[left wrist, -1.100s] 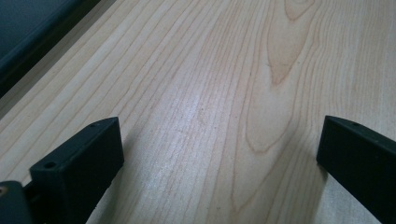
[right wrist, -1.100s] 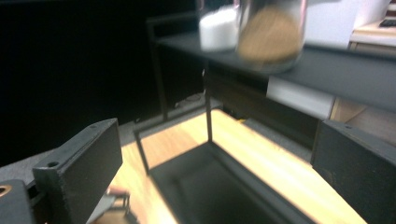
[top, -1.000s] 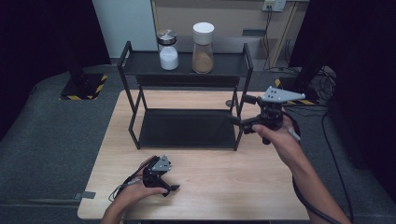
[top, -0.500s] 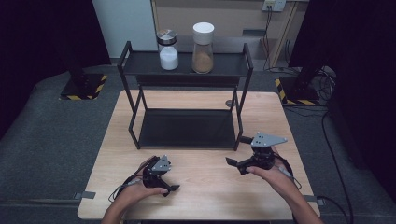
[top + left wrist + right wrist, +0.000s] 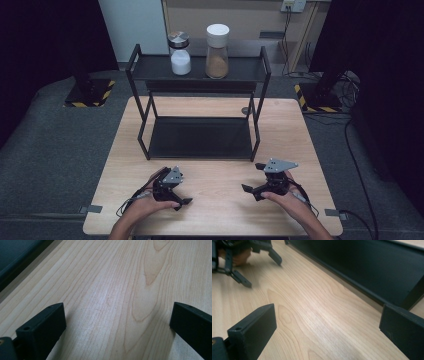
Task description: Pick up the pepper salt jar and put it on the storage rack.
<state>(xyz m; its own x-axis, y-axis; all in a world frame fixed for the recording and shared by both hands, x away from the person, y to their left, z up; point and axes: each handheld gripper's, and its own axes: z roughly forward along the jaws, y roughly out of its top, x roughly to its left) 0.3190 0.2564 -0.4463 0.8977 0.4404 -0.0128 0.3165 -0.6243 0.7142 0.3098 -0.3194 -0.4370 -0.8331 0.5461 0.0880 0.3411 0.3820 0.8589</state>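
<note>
My left gripper (image 5: pixel 176 189) rests on the wooden table (image 5: pixel 210 210) at the front left, open, with bare wood between its jaws (image 5: pixel 117 315). At the front right, my right gripper (image 5: pixel 253 178) is held low over the table, open and holding nothing (image 5: pixel 327 315). It points left toward the left gripper (image 5: pixel 260 270). A black two-tier rack (image 5: pixel 200 137) stands at the back of the table. On its top shelf are a jar of white powder with a metal lid (image 5: pixel 180 54) and a taller jar of brown powder with a white lid (image 5: pixel 217 45).
The rack's lower shelf (image 5: pixel 372 267) runs just beyond the right gripper's jaws. A small round dark thing (image 5: pixel 245 110) lies behind the rack's right leg. Grey floor surrounds the table, with cables (image 5: pixel 350 150) at the right.
My right gripper has come from the rack's right end toward the person, down to the table's front right. The left gripper has stayed put.
</note>
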